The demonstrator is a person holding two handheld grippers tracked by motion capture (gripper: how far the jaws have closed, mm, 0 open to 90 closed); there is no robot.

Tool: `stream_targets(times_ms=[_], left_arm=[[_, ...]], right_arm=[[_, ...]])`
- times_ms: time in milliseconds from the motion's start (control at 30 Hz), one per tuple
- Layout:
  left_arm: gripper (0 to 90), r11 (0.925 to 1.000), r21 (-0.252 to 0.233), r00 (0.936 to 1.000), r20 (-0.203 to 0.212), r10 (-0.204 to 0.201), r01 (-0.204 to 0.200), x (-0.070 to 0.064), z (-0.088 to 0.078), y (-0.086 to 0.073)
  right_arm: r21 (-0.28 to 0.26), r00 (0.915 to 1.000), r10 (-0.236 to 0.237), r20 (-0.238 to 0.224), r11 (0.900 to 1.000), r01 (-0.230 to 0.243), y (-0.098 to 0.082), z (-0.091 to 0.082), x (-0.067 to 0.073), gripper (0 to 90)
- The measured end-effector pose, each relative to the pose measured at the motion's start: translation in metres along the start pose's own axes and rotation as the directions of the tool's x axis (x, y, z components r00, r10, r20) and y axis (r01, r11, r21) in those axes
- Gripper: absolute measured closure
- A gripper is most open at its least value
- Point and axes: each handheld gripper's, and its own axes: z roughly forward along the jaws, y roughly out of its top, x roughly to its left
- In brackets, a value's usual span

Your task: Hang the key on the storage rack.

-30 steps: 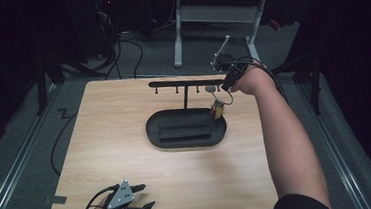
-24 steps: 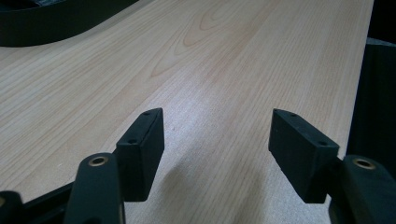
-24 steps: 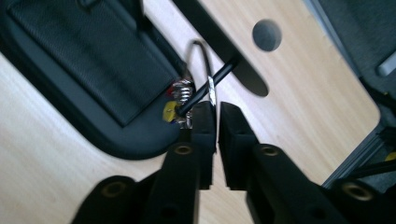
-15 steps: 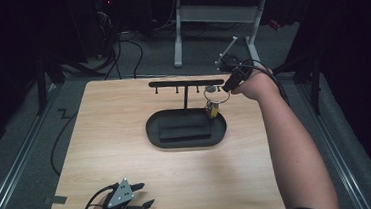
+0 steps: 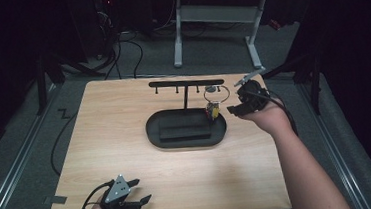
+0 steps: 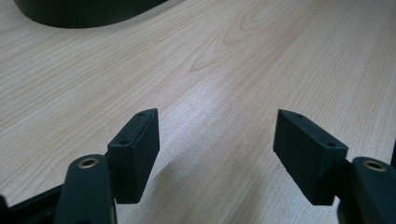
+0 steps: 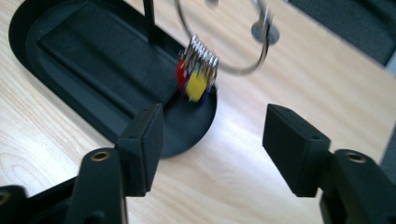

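Though hook hidden, key ring (image 7: pixel 224 44) hangs; right gripper (image 7: pixel 212 140), left gripper (image 6: pixel 217 149) jaws spread.

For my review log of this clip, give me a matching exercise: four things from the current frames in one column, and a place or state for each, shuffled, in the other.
Column 1:
1. left gripper
2. right gripper
3. key ring
4. black tray

Column 2:
A. hanging from the rack's right end
B. open, at the table's near left corner
C. lying mid-table under the rack
D. open, just right of the hanging tags

Pairs: 1-B, 2-D, 3-A, 4-C
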Motion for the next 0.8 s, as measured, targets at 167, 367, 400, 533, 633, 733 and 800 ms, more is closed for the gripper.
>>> stream_targets(times_ms=[167,367,400,533,633,733,800], left_arm=[[32.3,1.0,0.009,1.0,-0.003,0.003,-0.003,0.0,0.001,0.0],[31.8,1.0,-0.001,0.9999,-0.013,-0.004,0.004,0.001,0.0,0.0],[31.7,1.0,-0.006,0.9999,-0.015,-0.004,0.004,0.001,-0.001,0.0],[31.9,0.9995,-0.031,0.9999,-0.015,0.0,0.0,0.0,-0.003,0.001],[31.9,0.9988,-0.049,0.9999,-0.012,0.008,-0.008,-0.001,-0.003,0.002],[31.8,0.9984,-0.055,0.9998,-0.016,0.01,-0.011,-0.003,-0.003,0.003],[31.9,0.9985,-0.054,0.9998,-0.019,0.007,-0.008,-0.003,-0.002,0.004]], right_arm=[[-0.056,0.9982,0.06,0.011,0.997,-0.059,-0.048,0.014,0.008,34.9],[-0.14,0.9917,0.126,0.025,0.983,-0.121,-0.104,0.028,0.02,31.0],[-0.159,0.9902,0.136,0.031,0.979,-0.13,-0.122,0.031,0.026,28.3],[-0.241,0.988,0.153,0.02,0.96,-0.144,-0.155,0.037,0.044,26.2],[-0.294,0.9819,0.189,0.001,0.939,-0.18,-0.177,0.039,0.059,26.8],[-0.381,0.9664,0.257,-0.009,0.893,-0.241,-0.211,0.035,0.081,29.8],[-0.387,0.9735,0.228,-0.017,0.896,-0.216,-0.212,0.027,0.082,28.7]])
